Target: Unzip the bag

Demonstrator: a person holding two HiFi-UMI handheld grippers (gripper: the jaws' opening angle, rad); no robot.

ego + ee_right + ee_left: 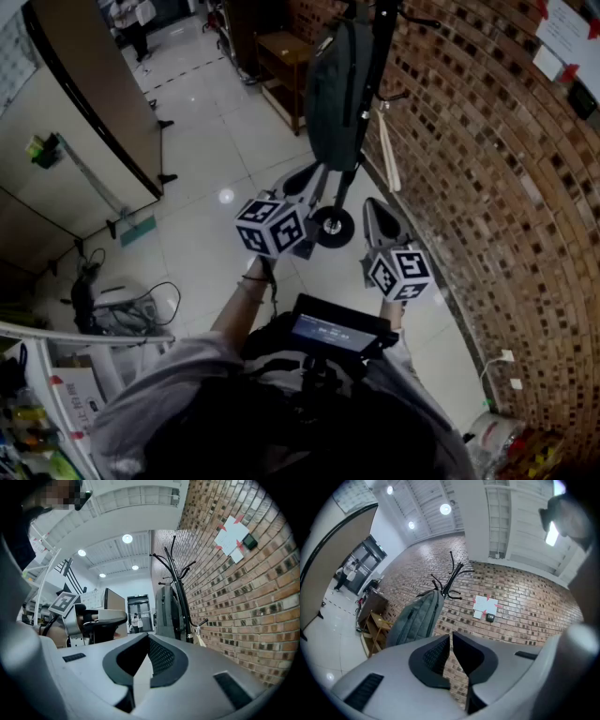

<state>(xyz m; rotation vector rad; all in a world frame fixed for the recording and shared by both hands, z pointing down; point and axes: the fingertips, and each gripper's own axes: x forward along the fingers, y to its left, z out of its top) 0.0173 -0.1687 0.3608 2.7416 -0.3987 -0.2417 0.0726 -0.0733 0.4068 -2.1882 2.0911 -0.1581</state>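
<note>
A grey backpack (337, 94) hangs upright on a black coat stand (380, 37) by the brick wall. Its zips look closed. Both grippers are held in the air below and short of it, touching nothing. My left gripper (305, 176) is shut and empty; in the left gripper view the backpack (415, 620) lies beyond its jaws, to the left. My right gripper (377, 211) is shut and empty too. In the right gripper view the backpack (166, 611) hangs straight ahead past the closed jaws, and the left gripper (93, 618) shows at the left.
The curved brick wall (487, 187) runs along the right, with papers (485, 605) taped on it. A wooden side table (281, 56) stands behind the stand. The stand's round foot (333, 228) rests on the glossy floor. A person (131, 19) stands far off.
</note>
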